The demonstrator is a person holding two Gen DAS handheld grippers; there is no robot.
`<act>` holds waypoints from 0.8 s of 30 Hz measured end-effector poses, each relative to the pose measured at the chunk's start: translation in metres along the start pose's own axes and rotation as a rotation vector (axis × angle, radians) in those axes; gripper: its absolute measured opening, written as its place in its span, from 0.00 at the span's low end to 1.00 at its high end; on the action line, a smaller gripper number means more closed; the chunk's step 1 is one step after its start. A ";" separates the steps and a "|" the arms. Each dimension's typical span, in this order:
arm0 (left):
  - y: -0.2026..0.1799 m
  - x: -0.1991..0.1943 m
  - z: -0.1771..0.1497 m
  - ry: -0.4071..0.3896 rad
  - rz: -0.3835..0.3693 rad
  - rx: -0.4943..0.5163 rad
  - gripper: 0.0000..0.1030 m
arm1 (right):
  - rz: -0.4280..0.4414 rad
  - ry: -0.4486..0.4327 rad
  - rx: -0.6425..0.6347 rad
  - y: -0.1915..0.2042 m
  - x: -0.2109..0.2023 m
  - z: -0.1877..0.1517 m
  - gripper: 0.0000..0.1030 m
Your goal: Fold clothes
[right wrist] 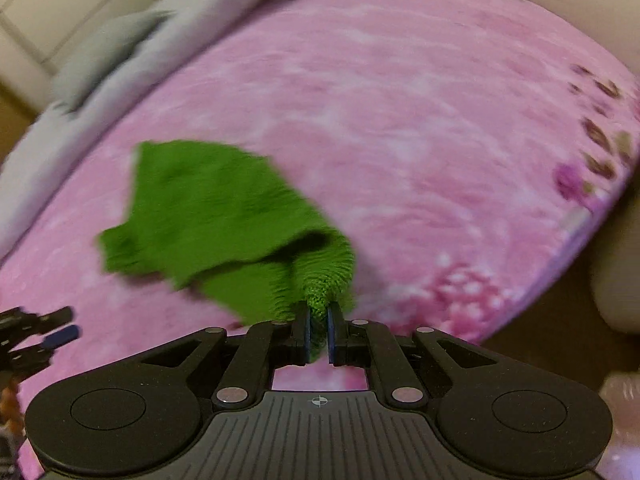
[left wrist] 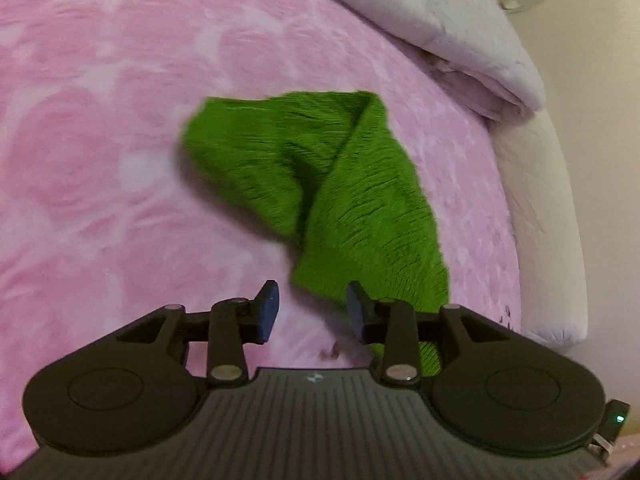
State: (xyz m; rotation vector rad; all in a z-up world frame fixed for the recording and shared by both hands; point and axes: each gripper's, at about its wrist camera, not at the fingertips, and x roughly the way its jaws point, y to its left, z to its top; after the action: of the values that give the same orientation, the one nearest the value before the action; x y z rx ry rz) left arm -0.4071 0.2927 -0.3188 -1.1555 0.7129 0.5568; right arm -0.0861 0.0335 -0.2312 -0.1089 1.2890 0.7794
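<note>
Left wrist view: your left gripper [left wrist: 312, 308] hovers over the pink blanket [left wrist: 100, 140] with its jaws apart and nothing between them. The green cloth [left wrist: 320, 176] lies crumpled on the blanket just ahead, its near end passing under the right-hand finger; contact cannot be confirmed. A grey duvet [left wrist: 432, 24] is bunched along the far right, beside a cream bed edge [left wrist: 540, 216]. Nothing stands between your jaws and the cloth.

Right wrist view: your right gripper [right wrist: 318, 322] has its jaws closed on a bunched corner of the cloth [right wrist: 208, 208], which trails away to the left and looks blurred. Your left gripper [right wrist: 60, 328] shows at the left edge, apart from the cloth. The duvet [right wrist: 120, 48] lies beyond, upper left.
</note>
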 end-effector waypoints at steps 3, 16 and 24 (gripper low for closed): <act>-0.009 0.031 0.002 -0.014 -0.015 0.041 0.32 | 0.066 -0.003 0.178 -0.032 0.010 -0.003 0.17; -0.011 0.099 0.035 -0.051 -0.061 0.016 0.38 | 0.364 -0.026 0.959 -0.158 0.056 -0.021 0.69; -0.016 0.118 0.031 0.019 -0.181 -0.051 0.09 | 0.395 0.038 0.984 -0.144 0.073 -0.018 0.12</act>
State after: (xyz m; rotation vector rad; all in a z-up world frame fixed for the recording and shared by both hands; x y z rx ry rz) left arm -0.3110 0.3212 -0.3900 -1.2598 0.6060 0.4134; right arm -0.0136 -0.0488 -0.3509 0.9437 1.6241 0.3912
